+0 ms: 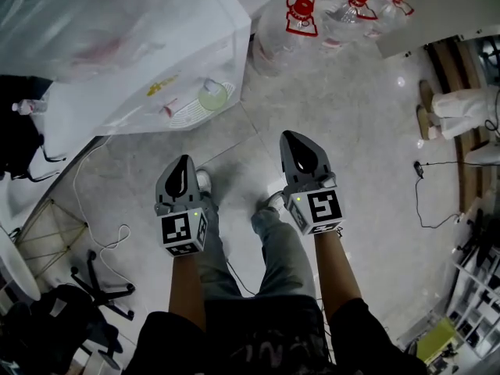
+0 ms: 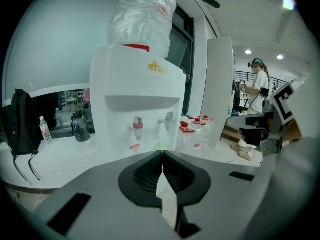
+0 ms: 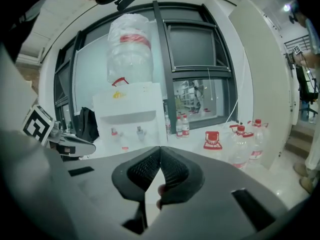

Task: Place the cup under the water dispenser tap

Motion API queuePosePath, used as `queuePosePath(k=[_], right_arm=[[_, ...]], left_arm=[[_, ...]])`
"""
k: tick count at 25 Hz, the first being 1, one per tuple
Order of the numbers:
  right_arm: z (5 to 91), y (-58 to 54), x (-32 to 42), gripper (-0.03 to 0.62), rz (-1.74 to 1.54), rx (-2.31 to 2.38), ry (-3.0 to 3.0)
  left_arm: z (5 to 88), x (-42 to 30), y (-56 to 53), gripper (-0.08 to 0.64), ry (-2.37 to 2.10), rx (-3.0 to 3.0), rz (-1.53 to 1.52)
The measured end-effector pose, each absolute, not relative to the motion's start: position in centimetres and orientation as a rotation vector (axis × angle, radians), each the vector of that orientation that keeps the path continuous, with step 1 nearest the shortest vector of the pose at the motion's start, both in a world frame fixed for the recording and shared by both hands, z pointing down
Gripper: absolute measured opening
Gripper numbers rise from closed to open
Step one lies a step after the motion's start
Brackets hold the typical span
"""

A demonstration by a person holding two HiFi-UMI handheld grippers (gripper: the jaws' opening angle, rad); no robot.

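The white water dispenser [image 1: 117, 45] stands at the upper left of the head view, with a big clear bottle on top. A pale green cup [image 1: 212, 96] sits on its drip tray [image 1: 187, 112]. In the left gripper view the red tap [image 2: 138, 128] and the second tap [image 2: 167, 118] show on the dispenser's front, just beyond the jaws. My left gripper [image 1: 185, 161] is shut with nothing in it, short of the dispenser. My right gripper [image 1: 291, 136] is also shut and empty, further right. The right gripper view shows the dispenser [image 3: 129, 115] ahead and to the left.
Several large water bottles with red caps [image 1: 301, 14] stand on the floor right of the dispenser. A black bag [image 1: 19, 131] hangs at the left. A chair base [image 1: 101, 287] and cables lie on the floor. Another person [image 1: 461, 104] stands at the right.
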State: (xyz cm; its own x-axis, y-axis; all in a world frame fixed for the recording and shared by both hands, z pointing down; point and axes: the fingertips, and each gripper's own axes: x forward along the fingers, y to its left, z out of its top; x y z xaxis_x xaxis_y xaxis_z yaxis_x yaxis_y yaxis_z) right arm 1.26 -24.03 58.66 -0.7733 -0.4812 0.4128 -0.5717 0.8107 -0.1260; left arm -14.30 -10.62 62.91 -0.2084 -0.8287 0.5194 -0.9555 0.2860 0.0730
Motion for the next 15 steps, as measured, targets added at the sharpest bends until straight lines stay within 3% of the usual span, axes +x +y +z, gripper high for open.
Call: queuePosePath(k=[15], right_arm=[[45.0, -24.5, -0.6, 0.014, 0.249, 0.833, -2.7]], left_arm=[[48.3, -16.3, -10.8, 0.017, -2.212, 1.627, 0.187]])
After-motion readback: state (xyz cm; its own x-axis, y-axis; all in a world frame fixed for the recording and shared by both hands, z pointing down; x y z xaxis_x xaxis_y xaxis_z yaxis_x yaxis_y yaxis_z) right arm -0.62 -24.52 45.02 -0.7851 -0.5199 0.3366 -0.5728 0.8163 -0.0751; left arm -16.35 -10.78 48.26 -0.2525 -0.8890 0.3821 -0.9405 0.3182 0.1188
